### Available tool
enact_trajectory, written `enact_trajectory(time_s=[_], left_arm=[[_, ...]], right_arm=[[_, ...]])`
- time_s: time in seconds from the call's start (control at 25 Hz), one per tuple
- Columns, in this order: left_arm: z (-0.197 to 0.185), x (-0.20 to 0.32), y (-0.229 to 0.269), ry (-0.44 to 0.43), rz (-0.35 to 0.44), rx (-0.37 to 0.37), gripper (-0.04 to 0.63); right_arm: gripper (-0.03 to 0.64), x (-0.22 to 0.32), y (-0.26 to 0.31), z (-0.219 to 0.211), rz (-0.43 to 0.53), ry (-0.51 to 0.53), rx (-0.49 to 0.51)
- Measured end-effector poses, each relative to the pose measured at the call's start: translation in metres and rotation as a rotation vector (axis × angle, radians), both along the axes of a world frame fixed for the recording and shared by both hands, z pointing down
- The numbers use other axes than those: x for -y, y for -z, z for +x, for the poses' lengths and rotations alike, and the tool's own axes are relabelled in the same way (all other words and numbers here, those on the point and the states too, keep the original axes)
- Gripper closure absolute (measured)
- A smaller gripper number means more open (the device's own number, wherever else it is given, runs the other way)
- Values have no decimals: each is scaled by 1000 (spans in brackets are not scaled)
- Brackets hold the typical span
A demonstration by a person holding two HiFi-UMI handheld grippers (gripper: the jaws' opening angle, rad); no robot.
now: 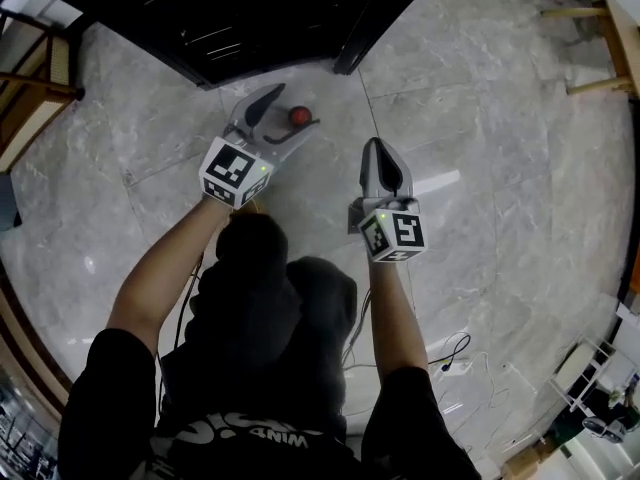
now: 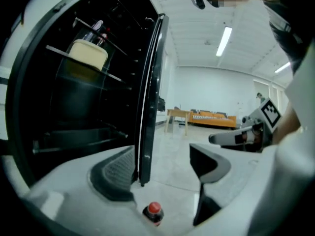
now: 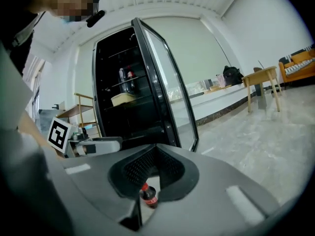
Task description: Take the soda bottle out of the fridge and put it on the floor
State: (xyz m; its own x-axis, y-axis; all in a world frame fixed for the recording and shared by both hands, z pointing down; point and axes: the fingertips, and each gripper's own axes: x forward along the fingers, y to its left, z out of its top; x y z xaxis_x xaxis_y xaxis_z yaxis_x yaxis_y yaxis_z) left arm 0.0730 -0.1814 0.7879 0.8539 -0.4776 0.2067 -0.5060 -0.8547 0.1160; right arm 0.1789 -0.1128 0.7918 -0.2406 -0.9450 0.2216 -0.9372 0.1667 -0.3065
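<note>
While the soda bottle [image 1: 299, 116] stands upright on the floor [image 1: 480, 218] near the open fridge [image 1: 260, 18], my left tool [image 1: 297, 106] hangs released above it; my right tool [image 1: 375, 148] is clenched, empty.

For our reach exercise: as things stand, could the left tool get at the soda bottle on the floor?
Probably yes: the left tool has its jaws open either side of the bottle, nothing between; the fridge door stands aside.
</note>
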Motion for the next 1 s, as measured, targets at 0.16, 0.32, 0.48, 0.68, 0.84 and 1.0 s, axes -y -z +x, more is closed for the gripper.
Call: enact_trajectory(time_s=[0.16,0.32,0.48,0.68,0.84,1.0], left_arm=[[-1,-6,130,-38,-23,1,252],[-1,-16,271,-75,-38,-3,256],[-10,-19,400,-99,-67,-18,291],[-26,-17,534,-97,-70,-18,417],[-29,-6,613,-66,-49,-34,594],[-23,-8,670,-43,-48,-62,595]], right_arm=[[621,5,129,0,11,-23,18],[621,7,269,-9,15,-19,25],[621,12,401,-22,10,-10,21],[621,14,536,-36,9,-3,21],[621,19,614,-37,8,-12,30],[620,13,673,-30,22,-7,19]])
